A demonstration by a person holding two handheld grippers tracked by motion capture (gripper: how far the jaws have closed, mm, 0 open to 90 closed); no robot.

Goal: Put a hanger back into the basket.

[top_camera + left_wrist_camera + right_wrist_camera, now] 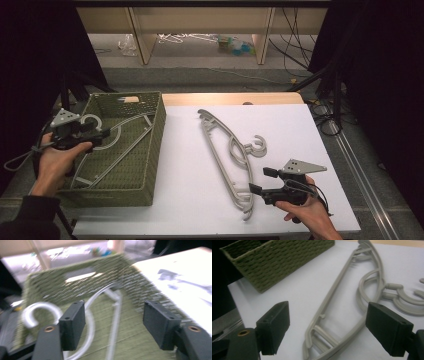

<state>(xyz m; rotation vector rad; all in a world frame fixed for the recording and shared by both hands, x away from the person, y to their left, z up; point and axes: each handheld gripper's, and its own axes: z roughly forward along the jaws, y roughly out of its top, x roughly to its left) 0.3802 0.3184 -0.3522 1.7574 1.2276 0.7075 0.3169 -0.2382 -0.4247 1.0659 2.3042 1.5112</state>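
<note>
Curtained lab bench (280, 150), floor cables (295, 50)

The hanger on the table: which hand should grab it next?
Right, probably. The right gripper is open beside the hanger; the left gripper is over the basket, where another hanger lies.

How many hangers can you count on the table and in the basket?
2: one hanger lies on the white table; another hanger lies inside the green basket. More could be hidden beneath it.

A dim room behind the table

Black curtains (30, 55) hang at both sides, a wooden shelf (200, 25) stands behind, cables (295, 50) lie on the grey floor (200, 75).
</note>
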